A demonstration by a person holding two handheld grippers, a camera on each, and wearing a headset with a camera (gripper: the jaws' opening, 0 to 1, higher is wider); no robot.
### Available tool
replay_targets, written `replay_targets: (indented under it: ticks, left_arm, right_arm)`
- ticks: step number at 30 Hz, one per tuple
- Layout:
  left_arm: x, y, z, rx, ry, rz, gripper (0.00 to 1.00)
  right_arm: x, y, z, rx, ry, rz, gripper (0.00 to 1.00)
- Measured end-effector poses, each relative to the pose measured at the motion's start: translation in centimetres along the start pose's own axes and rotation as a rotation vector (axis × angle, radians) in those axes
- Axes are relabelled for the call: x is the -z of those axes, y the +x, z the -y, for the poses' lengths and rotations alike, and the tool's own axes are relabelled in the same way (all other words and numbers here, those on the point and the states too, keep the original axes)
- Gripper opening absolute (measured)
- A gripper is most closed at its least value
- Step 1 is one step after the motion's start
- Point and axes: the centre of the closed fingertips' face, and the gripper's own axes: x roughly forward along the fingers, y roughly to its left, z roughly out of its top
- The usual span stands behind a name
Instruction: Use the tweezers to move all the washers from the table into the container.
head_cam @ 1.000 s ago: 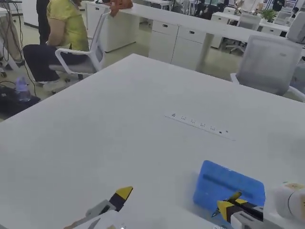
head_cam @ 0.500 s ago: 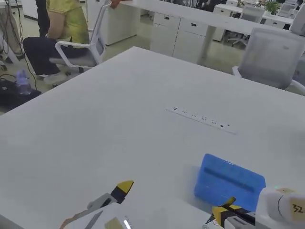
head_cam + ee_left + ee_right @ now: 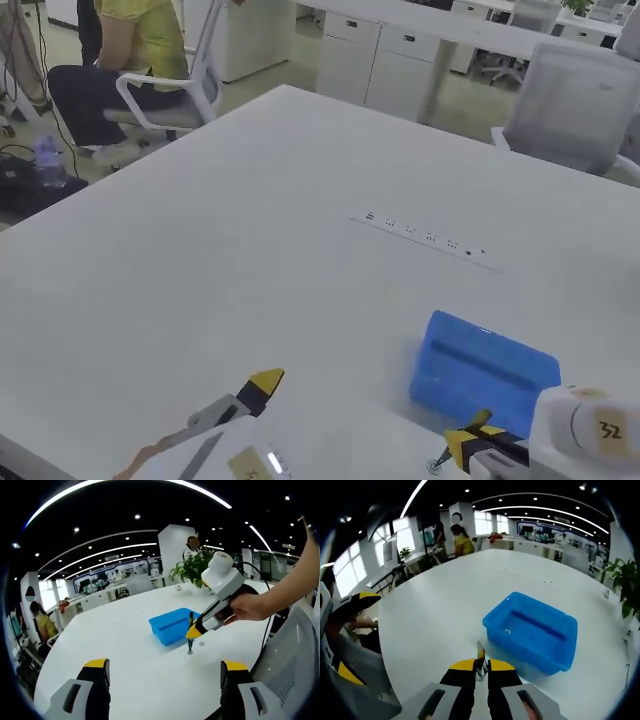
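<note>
Smooth matt white table (image 3: 435, 610); on it a glossy blue plastic container (image 3: 532, 630), and just beside the container thin metal tweezers (image 3: 480, 656)

Bright blue container (image 3: 485, 368) on a plain white tabletop (image 3: 250, 250). Left gripper (image 3: 165, 666) and right gripper (image 3: 481, 666): yellow-and-black tips, grey bodies. Dark tweezers (image 3: 190, 645).

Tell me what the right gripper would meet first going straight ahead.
Probably the near wall of the blue container; the tweezers in the right gripper point at it. Depth is unclear: the table may come first.
</note>
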Motion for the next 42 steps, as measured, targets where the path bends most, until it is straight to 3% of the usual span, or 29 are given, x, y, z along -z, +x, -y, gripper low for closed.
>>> replay_targets:
  ticks: [7, 22, 37, 42]
  left_arm:
    - [0.1, 0.1, 0.0, -0.001, 0.005, -0.006, 0.93]
    - [0.1, 0.0, 0.1, -0.003, 0.02, -0.008, 0.92]
    - [0.3, 0.0, 0.3, 0.004, 0.026, -0.014, 0.94]
    - [0.4, 0.1, 0.5, 0.01, 0.036, -0.02, 0.93]
  right_arm:
    - [-0.1, 0.1, 0.1, 0.009, -0.012, 0.007, 0.03]
    - [-0.2, -0.2, -0.6, 0.007, -0.028, -0.045, 0.03]
    - [-3.5, -2.4, 0.8, -0.001, 0.049, 0.055, 0.03]
    - [-5.0, -3.0, 1.5, 0.012, 0.039, 0.088, 0.03]
